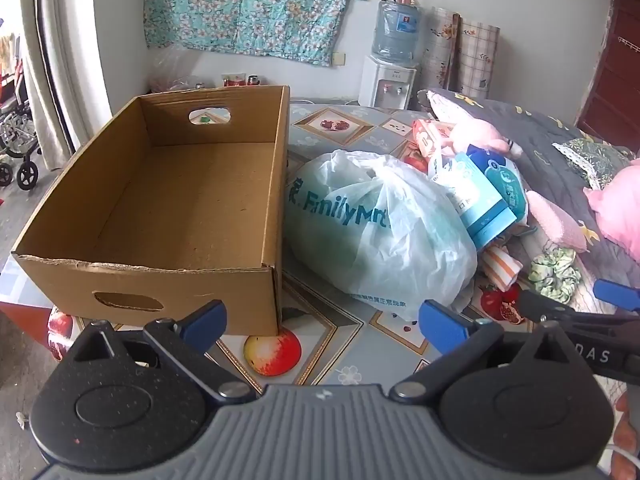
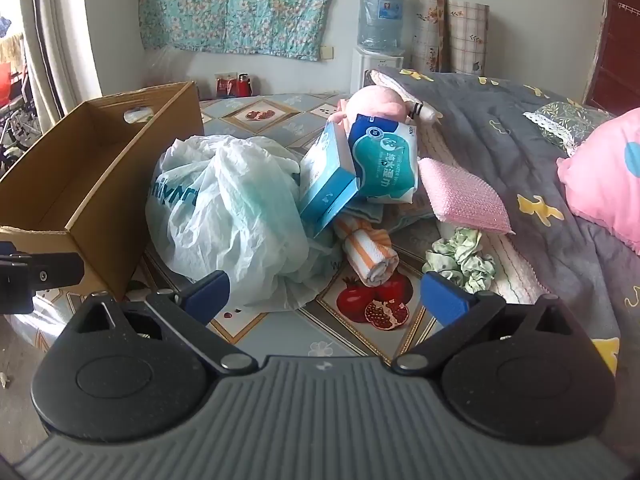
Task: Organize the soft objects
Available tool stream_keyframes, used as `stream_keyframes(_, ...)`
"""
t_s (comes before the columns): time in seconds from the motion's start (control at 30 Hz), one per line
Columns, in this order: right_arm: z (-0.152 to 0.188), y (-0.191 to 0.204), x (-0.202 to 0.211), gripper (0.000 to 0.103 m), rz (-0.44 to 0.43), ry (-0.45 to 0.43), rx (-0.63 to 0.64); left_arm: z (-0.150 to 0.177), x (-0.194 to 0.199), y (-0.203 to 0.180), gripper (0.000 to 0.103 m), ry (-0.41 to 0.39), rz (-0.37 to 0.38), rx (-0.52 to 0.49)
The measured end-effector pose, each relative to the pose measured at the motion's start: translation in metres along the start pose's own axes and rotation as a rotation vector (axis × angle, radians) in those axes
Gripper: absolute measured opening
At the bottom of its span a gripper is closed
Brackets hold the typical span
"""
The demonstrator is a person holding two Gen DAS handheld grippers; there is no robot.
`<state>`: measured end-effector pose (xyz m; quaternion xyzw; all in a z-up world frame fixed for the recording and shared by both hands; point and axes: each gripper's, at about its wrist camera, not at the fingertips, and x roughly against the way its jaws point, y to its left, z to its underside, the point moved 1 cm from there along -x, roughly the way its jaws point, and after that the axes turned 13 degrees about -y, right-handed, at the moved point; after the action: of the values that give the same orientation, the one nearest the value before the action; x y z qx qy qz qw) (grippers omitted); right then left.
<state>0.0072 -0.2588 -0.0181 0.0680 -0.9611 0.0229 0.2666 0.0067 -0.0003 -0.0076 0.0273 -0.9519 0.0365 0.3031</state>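
An empty brown cardboard box (image 1: 168, 200) stands on the left of the fruit-patterned tablecloth (image 1: 344, 360); it also shows in the right wrist view (image 2: 100, 152). A stuffed white plastic bag (image 1: 372, 232) (image 2: 224, 220) lies right of it. Behind the bag lie a blue tissue box (image 2: 328, 176), a wet-wipe pack (image 2: 384, 160), a pink plush toy (image 2: 376, 106), a pink sponge (image 2: 464, 196), a rolled striped towel (image 2: 372, 256) and a green scrunchie (image 2: 460, 260). My left gripper (image 1: 322, 320) is open and empty before the box and bag. My right gripper (image 2: 324, 294) is open and empty before the towel.
A grey quilt (image 2: 520, 128) with a pink pillow (image 2: 608, 176) covers the right side. A water dispenser (image 1: 390, 80) and rolled mats (image 1: 460, 48) stand at the back wall. A wheelchair (image 1: 16, 136) is at the far left beyond the table edge.
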Motion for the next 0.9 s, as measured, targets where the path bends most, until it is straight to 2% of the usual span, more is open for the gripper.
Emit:
stream_keyframes(0.4, -0.006, 0.002, 0.005, 0.102, 0.004, -0.015, 0.015, 0.004, -0.006, -0.007, 0.103, -0.004, 0.031, -0.001)
stream_keyframes(0.9, -0.006, 0.005, 0.009, 0.102, 0.001, -0.022, 0.028, 0.002, 0.007, -0.004, 0.103, -0.010, 0.087, -0.017)
